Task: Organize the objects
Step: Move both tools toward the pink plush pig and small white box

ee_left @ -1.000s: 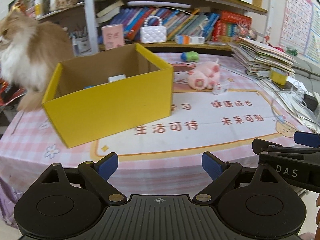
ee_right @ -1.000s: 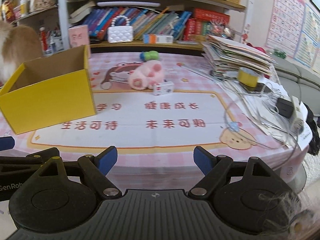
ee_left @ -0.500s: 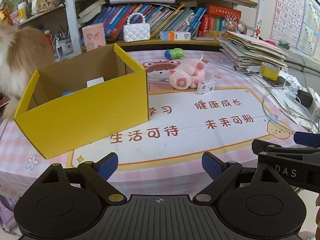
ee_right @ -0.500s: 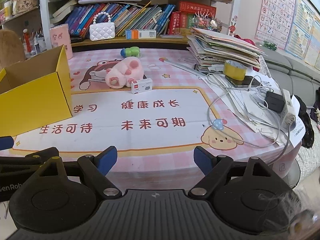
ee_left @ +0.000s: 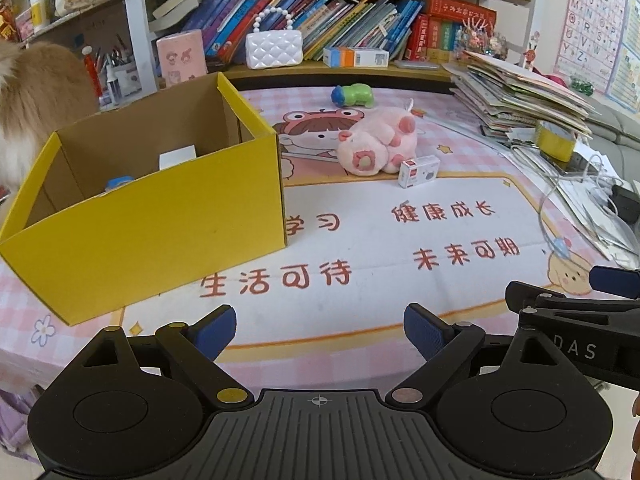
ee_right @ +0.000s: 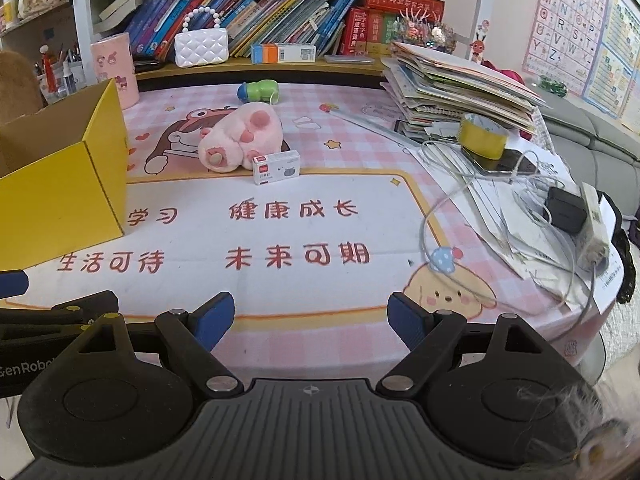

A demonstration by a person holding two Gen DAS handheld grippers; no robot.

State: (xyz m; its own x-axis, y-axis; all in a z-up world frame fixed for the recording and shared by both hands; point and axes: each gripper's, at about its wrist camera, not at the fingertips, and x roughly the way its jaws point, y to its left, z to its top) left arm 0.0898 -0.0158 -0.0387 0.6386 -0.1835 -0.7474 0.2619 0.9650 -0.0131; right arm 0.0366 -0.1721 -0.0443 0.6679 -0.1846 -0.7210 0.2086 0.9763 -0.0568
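Both grippers hang over the near edge of the worktop (ee_right: 320, 184), side by side: the left gripper (ee_left: 319, 330) and the right gripper (ee_right: 310, 318) each have their fingers spread wide with nothing between them. The things left to tidy lie well ahead, past the printed characters on the cloth: a pink plush pig (ee_right: 240, 140) on its side, a small white carton (ee_right: 277, 167) touching its front, and a green and blue toy (ee_right: 258, 90) further back near the shelf. The yellow box (ee_left: 152, 208) stands open to the left and already holds a white item and something blue. The pig looks light and squashy; it should give under the fingers, so a grip across the round body seems safer than one on a leg or ear. The carton looks light, stiff and smooth, and would likely be best taken across its short sides, square on, lest it twist out
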